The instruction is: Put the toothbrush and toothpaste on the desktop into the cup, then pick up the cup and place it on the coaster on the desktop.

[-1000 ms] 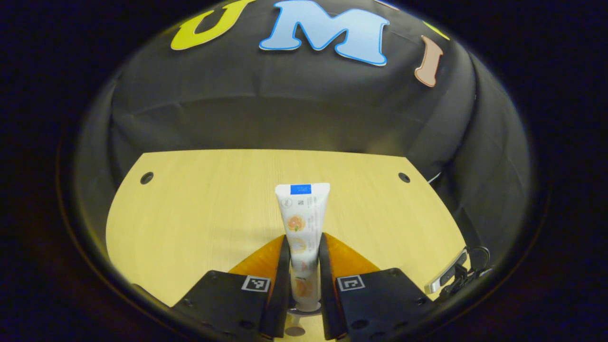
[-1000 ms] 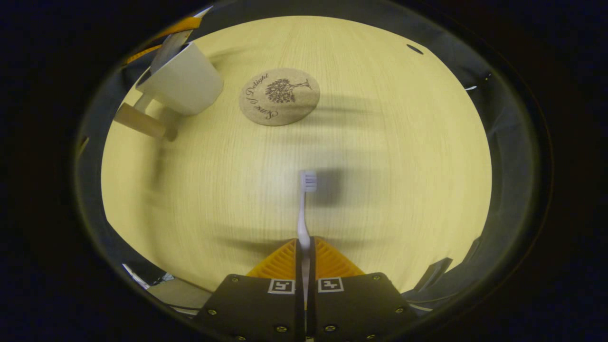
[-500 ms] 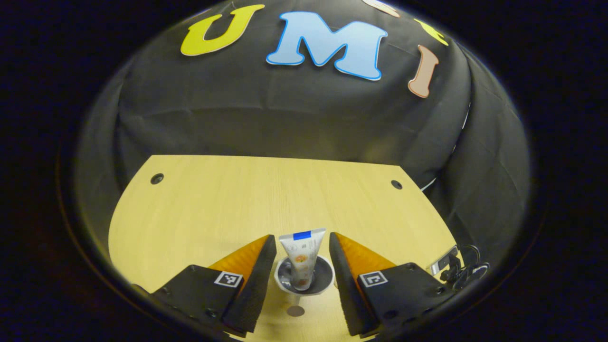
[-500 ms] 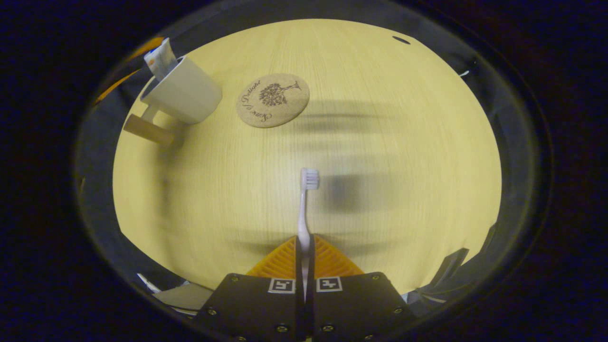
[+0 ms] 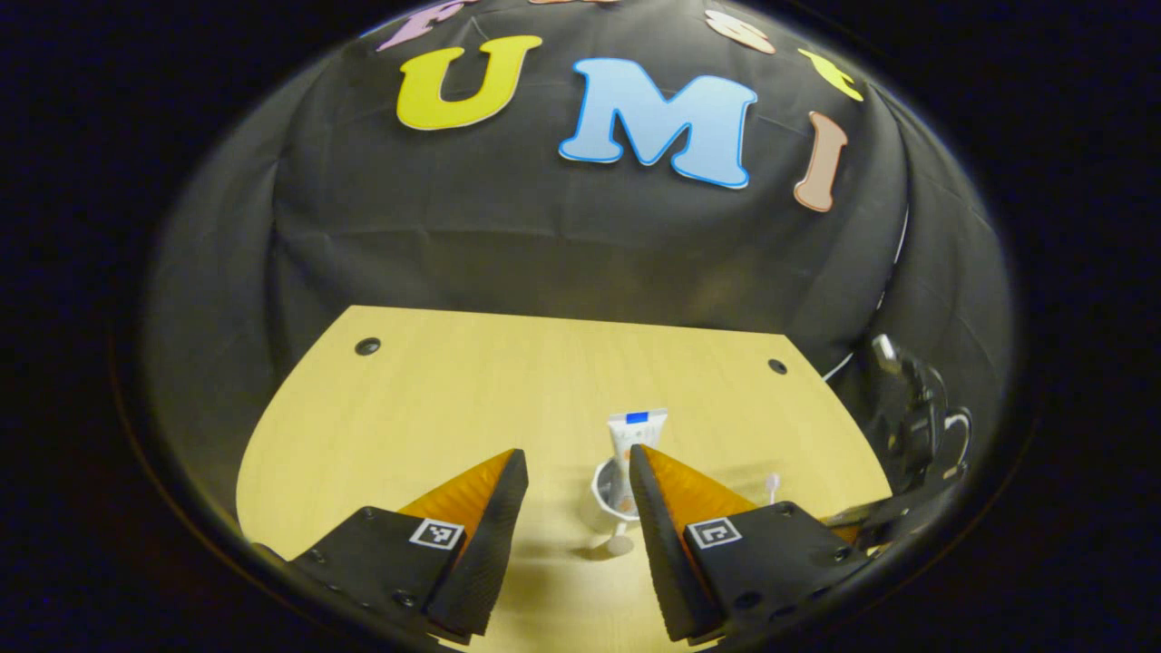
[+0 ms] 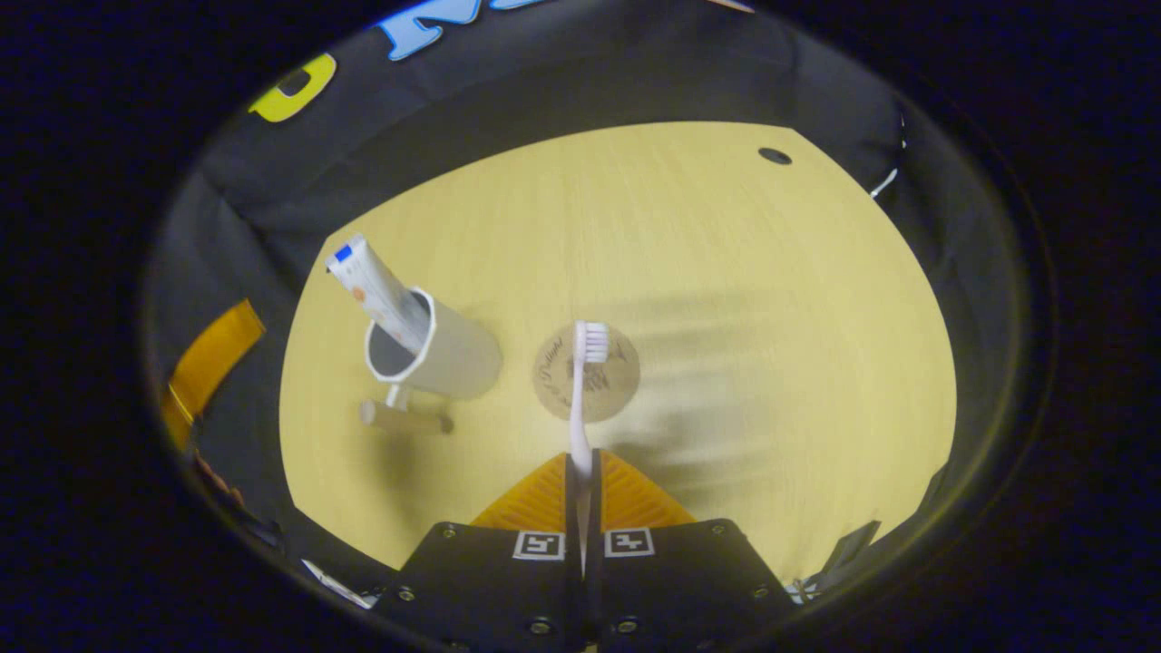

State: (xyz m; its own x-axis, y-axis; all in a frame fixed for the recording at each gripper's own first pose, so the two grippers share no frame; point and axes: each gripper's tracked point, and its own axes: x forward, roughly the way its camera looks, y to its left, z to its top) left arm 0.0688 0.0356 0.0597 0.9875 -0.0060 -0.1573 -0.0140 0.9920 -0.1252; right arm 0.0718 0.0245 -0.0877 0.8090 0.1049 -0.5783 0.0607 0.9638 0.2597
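1. One toothpaste tube point(image 5: 635, 433) stands in one white cup point(image 5: 606, 492) in the left gripper view, just ahead of the left gripper point(image 5: 571, 472) and nearer its right-hand finger, whose tip covers part of both. The jaws are spread wide with nothing between them; through the gap the wooden desktop point(image 5: 472, 390) shows. The cup's handle point(image 5: 619, 543) points toward the camera.

2. At the right edge of the same view a small pale head, probably the toothbrush point(image 5: 772, 485), pokes up beside a dark rig that I take for the other gripper; the picture is too small there to be sure.

3. One toothbrush point(image 6: 580, 399) in the right gripper view is clamped by its handle between the fingers of the right gripper point(image 6: 580, 467), which are closed down to a narrow slit. It runs straight ahead, its bristle head off the desktop and overlapping one round cork coaster point(image 6: 609, 381) that lies flat beyond the fingertips.

4. Left of the coaster, close but apart from it, stands one cup point(image 6: 449, 349) with one toothpaste tube point(image 6: 372, 288) leaning out over its rim, crimped end up. Its wooden handle point(image 6: 404, 417) lies toward the camera.

5. Two round holes mark the far corners of the desktop in the left gripper view; one shows in the right gripper view.
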